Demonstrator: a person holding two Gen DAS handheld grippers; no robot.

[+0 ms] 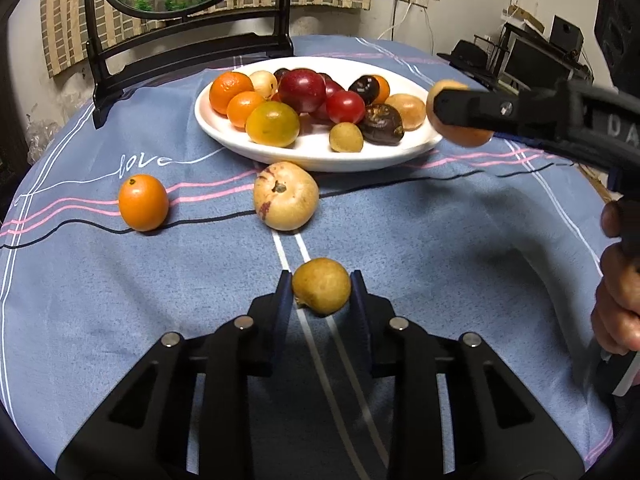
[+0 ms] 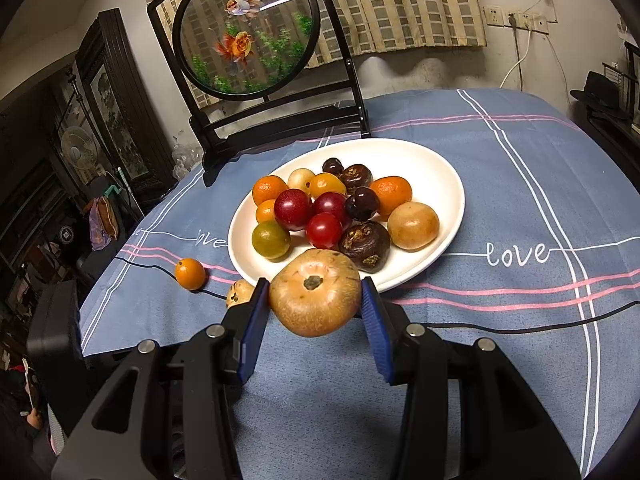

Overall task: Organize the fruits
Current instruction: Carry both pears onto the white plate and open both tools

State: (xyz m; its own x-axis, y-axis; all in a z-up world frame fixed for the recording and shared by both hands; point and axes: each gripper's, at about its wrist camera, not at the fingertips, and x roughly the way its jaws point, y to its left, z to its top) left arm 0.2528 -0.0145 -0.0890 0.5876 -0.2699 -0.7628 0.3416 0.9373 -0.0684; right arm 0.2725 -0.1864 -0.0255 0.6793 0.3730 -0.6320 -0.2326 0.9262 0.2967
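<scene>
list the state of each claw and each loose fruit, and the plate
left claw: shut on small yellow-brown fruit
right claw: shut on tan fruit, held near the plate's rim
white plate: on the tablecloth, piled with fruit
small orange: loose on the cloth, outside the plate
pale speckled fruit: loose on the cloth, just outside the plate

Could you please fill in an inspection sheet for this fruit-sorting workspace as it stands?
Surface: blue striped tablecloth.
Job's things: white plate piled with fruit; small orange and pale fruit lie loose on the cloth.
Clutter: goldfish screen behind the plate.
Claws: left claw grips a small yellow fruit; right claw grips a tan fruit.
Cables: white wall cord.
Surroundings: fan, dark furniture.
</scene>
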